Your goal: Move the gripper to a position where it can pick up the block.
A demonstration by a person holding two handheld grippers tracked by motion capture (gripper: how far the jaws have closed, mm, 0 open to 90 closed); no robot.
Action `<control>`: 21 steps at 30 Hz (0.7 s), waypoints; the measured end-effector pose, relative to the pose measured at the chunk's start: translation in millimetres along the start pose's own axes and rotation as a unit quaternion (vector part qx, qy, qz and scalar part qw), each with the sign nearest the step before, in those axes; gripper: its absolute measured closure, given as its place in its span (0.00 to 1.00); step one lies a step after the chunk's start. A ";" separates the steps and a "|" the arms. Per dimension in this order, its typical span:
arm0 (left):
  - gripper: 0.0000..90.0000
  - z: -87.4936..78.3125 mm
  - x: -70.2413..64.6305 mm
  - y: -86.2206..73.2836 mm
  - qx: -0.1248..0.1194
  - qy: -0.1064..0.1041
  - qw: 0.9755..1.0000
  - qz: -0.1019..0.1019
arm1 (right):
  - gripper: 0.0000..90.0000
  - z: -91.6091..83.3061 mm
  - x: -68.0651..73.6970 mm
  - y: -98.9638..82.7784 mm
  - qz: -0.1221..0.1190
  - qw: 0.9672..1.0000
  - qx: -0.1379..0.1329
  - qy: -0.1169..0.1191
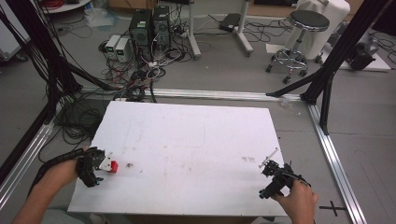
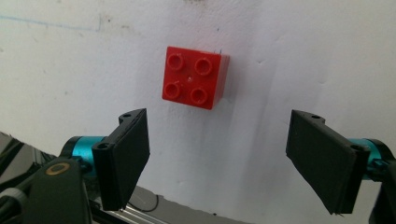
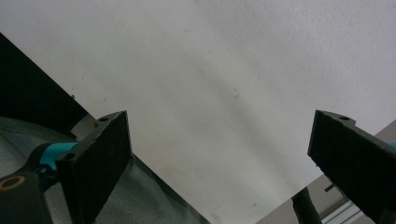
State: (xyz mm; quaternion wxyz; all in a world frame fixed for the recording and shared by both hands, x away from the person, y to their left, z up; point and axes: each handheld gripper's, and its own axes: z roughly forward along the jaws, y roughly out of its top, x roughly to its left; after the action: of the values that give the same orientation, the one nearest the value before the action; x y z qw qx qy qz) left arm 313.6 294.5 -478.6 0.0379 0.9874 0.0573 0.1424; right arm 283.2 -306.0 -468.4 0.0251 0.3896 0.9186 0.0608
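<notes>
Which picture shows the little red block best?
The left gripper view: the red block sits large on the white table, four studs up, ahead of the open left gripper. In the high view it is a tiny red spot beside that gripper.

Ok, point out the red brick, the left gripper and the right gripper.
red brick (image 2: 194,77): left gripper view, studded top face.
left gripper (image 1: 103,168): high view, between its fingertips.
right gripper (image 1: 270,164): high view, between its fingertips.

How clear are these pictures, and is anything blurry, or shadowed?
High view: soft and low in detail, evenly lit, the red brick small. Left gripper view: the brick is sharp, with a faint shadow at its right. Right gripper view: the white table is dim and grey, the near jaws slightly soft.
</notes>
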 end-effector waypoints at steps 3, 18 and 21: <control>0.25 0.8 2.5 3.5 0.005 -0.006 1.000 0.021 | 0.06 0.4 0.5 1.1 -0.003 1.000 0.000 0.000; 0.25 8.9 18.5 10.9 0.006 -0.025 0.998 0.065 | 0.06 1.5 -0.4 0.0 -0.005 1.000 0.001 0.004; 0.25 11.5 21.4 10.9 0.004 -0.033 0.997 0.071 | 0.06 1.7 -0.7 0.0 -0.006 1.000 0.001 0.004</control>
State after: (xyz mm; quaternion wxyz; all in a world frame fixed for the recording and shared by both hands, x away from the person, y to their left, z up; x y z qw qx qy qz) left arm 338.4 285.7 -482.7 0.0258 0.9933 -0.0139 0.1121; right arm 283.8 -306.3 -470.0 0.0212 0.3838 0.9211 0.0614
